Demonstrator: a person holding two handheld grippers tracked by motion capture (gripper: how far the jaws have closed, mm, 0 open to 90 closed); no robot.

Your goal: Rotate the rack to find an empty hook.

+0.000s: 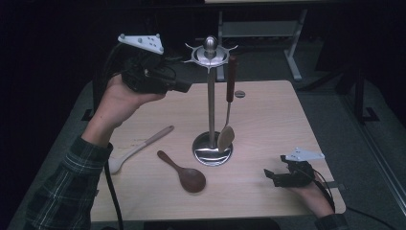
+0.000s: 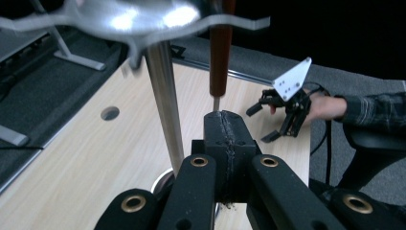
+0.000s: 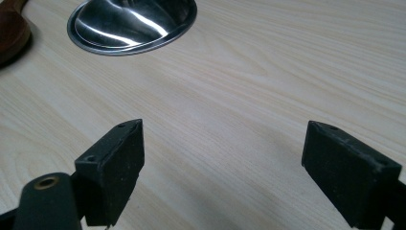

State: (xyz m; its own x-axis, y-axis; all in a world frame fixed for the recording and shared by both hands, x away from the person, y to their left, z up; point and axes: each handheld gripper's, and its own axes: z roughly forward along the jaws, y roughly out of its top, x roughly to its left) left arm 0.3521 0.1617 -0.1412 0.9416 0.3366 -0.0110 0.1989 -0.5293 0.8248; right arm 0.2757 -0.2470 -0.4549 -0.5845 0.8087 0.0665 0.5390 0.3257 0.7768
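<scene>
In front of the tall steel utensil stand (image 1: 211, 100), a dark wooden spoon (image 1: 184, 173) and a pale wooden spoon (image 1: 139, 148) lie on the bench (image 1: 268, 124). Right tool (image 1: 276, 177) rests spread beside the base; left tool (image 1: 184, 86), pressed together and empty, hovers by the top. Lower steadily, clear of the hung brown-handled spoon (image 1: 229, 108).

readable text: none | labels, brands: none | numbers, signs: none | checked: high view and both gripper views

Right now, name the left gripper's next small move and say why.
Probably draw the shut left gripper back from the steel utensil stand: the brown-handled spoon hangs from its top, nothing is held, and two wooden spoons wait on the table.
</scene>
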